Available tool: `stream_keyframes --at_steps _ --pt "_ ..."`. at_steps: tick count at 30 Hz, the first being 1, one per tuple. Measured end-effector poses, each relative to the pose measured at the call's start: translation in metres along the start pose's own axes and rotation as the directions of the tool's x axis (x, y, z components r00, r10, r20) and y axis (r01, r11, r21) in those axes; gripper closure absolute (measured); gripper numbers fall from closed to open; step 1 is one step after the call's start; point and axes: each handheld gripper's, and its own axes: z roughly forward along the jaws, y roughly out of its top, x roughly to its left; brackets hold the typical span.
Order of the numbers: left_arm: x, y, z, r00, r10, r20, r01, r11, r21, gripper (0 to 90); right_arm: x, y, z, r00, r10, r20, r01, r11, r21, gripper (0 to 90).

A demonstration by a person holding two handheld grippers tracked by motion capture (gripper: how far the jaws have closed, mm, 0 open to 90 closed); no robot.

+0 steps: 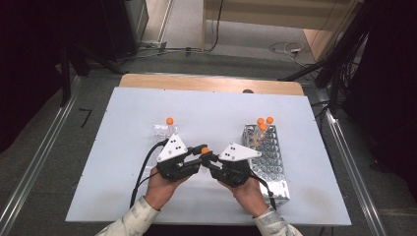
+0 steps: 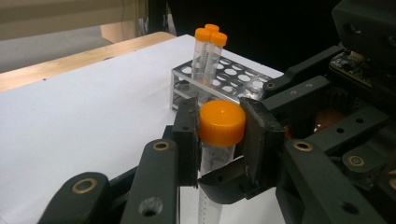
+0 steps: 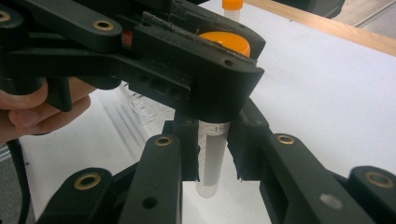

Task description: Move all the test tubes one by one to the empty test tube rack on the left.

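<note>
- The left gripper (image 1: 199,153) and the right gripper (image 1: 210,161) meet over the middle of the white tabletop (image 1: 123,147), near the person's edge, both on one clear plastic tube with an orange screw cap (image 1: 205,150).
- In the left gripper view the left gripper (image 2: 219,130) has its pads pressed on either side of the orange cap (image 2: 222,122); the jaws are narrow, clamped on the cap.
- In the right gripper view the right gripper (image 3: 214,154) pinches the tube's clear body (image 3: 212,158) below the cap, with printed marks partly readable on the wall.
- The left gripper's black body covers the top of the tube there, so just a sliver of the cap (image 3: 226,42) shows.
- From the high view the tube's body is hidden under the two grippers; only an orange dot shows.
- The tube's lower end is cut off at the bottom edge of the left gripper view.
- A metal perforated tube rack (image 1: 270,157) stands on the tabletop to the right, with three orange-capped tubes (image 1: 263,125) upright at its far end.
- Another orange-capped tube (image 1: 169,123) stands near clear plastic packaging (image 1: 160,132), which is hard to make out.
</note>
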Motion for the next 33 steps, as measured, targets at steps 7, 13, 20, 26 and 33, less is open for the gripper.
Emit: stream_keyframes --at_steps 7,13,20,26,33 --pt "0.007 0.004 -0.007 0.9994 -0.009 -0.035 0.008 0.9997 -0.025 69.9 -0.001 0.002 -0.004 0.9997 -0.007 -0.024 0.007 1.0 -0.009 47.2" --pt "0.028 0.01 -0.021 0.9924 -0.068 -0.102 0.062 0.9964 -0.058 69.9 -0.007 0.004 -0.01 0.9998 0.0 -0.018 0.0 1.0 0.006 29.7" --pt "0.047 0.017 -0.038 0.9783 -0.124 -0.166 0.106 0.9877 -0.115 69.8 -0.015 0.004 -0.017 0.9999 0.009 0.011 -0.009 1.0 0.002 24.6" --pt "0.061 0.02 -0.047 0.9651 -0.131 -0.226 0.102 0.9855 -0.135 69.8 -0.017 0.003 -0.021 0.9998 0.015 0.013 -0.015 1.0 0.007 24.1" --pt "0.078 0.019 -0.052 0.9438 -0.126 -0.306 0.084 0.9855 -0.148 69.8 -0.019 0.001 -0.024 0.9995 0.024 0.019 -0.024 1.0 0.006 24.1"
